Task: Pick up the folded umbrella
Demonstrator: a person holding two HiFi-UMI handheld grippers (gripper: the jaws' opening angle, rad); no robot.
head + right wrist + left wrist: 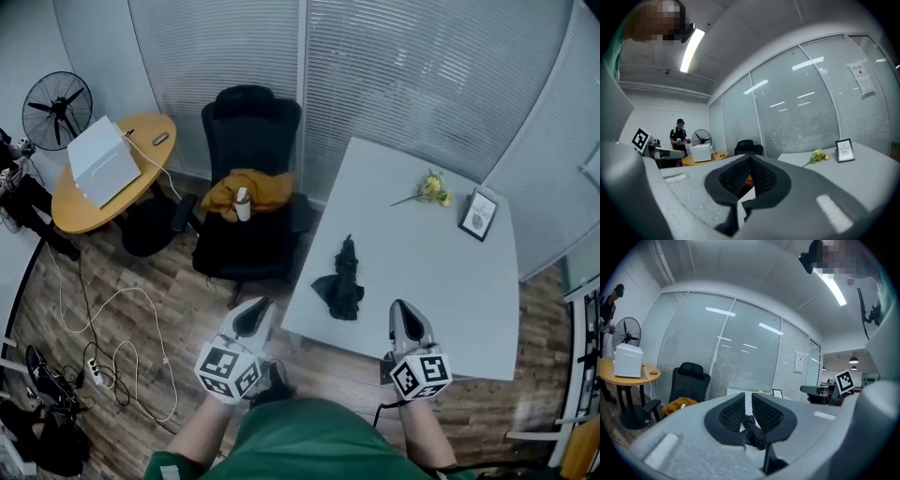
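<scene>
In the head view the folded umbrella (pixel 341 281) lies on the white counter (pixel 441 281) near its left edge, with the left gripper (pixel 251 317) and right gripper (pixel 405 323) both short of it. The left gripper view shows jaws a narrow gap apart, the umbrella lying beyond them. The right gripper view shows jaws pressed together, holding nothing.

The pale counter (pixel 422 272) bears three things: a black folded umbrella (pixel 342 281) near its left edge, and at the far end a yellow flower (pixel 431 189) beside a small framed picture (pixel 479 214).
</scene>
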